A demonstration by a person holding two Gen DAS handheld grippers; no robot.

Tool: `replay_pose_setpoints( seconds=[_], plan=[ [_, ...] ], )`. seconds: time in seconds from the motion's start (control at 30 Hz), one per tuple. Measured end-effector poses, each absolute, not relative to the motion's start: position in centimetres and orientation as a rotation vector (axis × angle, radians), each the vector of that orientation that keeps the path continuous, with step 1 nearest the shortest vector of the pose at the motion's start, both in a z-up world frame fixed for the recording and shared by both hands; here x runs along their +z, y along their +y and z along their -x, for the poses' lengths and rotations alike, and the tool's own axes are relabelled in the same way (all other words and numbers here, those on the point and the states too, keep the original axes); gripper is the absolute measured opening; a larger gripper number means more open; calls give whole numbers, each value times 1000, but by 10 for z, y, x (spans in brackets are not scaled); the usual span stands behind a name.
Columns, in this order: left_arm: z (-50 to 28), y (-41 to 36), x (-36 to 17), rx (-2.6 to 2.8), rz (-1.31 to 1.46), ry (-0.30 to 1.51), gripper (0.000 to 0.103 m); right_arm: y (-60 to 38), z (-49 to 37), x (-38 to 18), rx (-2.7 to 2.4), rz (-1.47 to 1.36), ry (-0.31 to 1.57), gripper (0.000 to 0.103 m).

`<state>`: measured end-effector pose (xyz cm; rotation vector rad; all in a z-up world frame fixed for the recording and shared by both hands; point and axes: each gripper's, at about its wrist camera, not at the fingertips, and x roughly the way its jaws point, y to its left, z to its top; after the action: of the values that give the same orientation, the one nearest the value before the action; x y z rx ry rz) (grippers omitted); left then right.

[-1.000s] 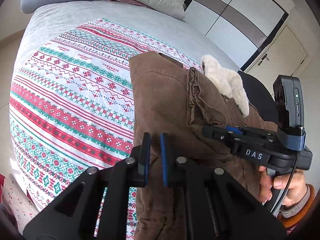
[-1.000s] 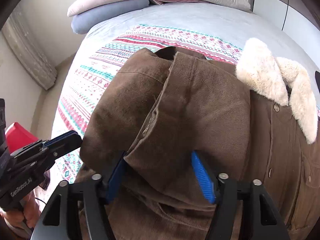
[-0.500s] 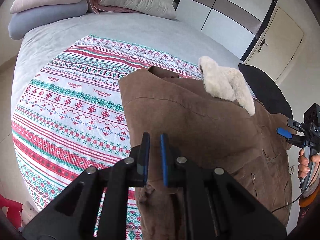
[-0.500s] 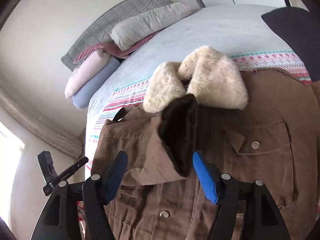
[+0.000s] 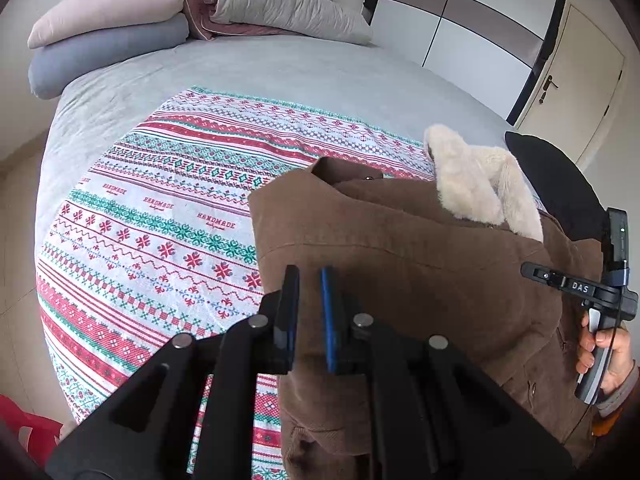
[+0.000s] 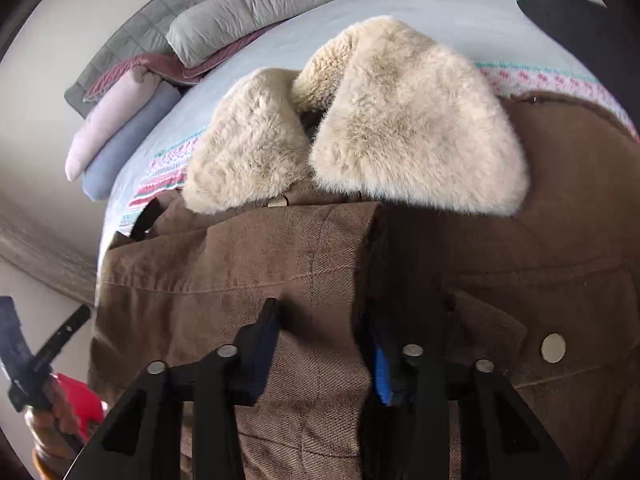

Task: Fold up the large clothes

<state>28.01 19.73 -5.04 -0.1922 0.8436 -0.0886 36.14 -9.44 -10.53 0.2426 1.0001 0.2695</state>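
A brown corduroy jacket (image 5: 400, 264) with a cream fleece collar (image 5: 480, 184) lies on a patterned blanket (image 5: 168, 216) on the bed. Its left sleeve is folded across the front. My left gripper (image 5: 310, 280) hovers over the jacket's left edge, jaws nearly together with a narrow gap and nothing between them. My right gripper (image 6: 320, 316) is low over the folded sleeve (image 6: 248, 264), just below the collar (image 6: 400, 132), jaws apart with sleeve cloth lying between them. The right gripper also shows in the left wrist view (image 5: 576, 288) at the jacket's right side.
Pillows (image 5: 112, 36) and folded bedding are stacked at the head of the bed. A black garment (image 5: 560, 184) lies beyond the collar. A wardrobe and door (image 5: 576, 80) stand at the far right. A red object (image 6: 76, 400) sits beside the bed.
My right gripper carried the sleeve across the jacket front and lowered it under the collar, its jaws closing in somewhat. My left gripper pulled back slightly and stayed nearly closed.
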Motion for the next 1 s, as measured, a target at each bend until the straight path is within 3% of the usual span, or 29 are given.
replay_pose_setpoints(
  seconds=[0.03,0.23,0.47,0.6,0.87,0.93,1.0],
  plan=[
    [-282,199,-47,-86,197,826,12,-96,-355,-94,336,-287,948,9],
    [-304,177,-51,-156,164,815,12,-111,-313,-32,325,-232,711,8],
    [-315,143,-126,-139,63,903,12,-132,-347,-106,188,-171,924,10],
    [-311,144,-125,-133,69,884,12,-141,-347,-144,188,-192,923,16],
    [-308,157,-123,-171,178,890,13,-151,-339,-141,207,-227,915,19],
    [-304,163,-115,-173,223,899,20,-153,-336,-133,204,-221,932,24],
    [-295,170,-105,-172,282,894,46,-155,-326,-122,211,-218,949,29]
  ],
)
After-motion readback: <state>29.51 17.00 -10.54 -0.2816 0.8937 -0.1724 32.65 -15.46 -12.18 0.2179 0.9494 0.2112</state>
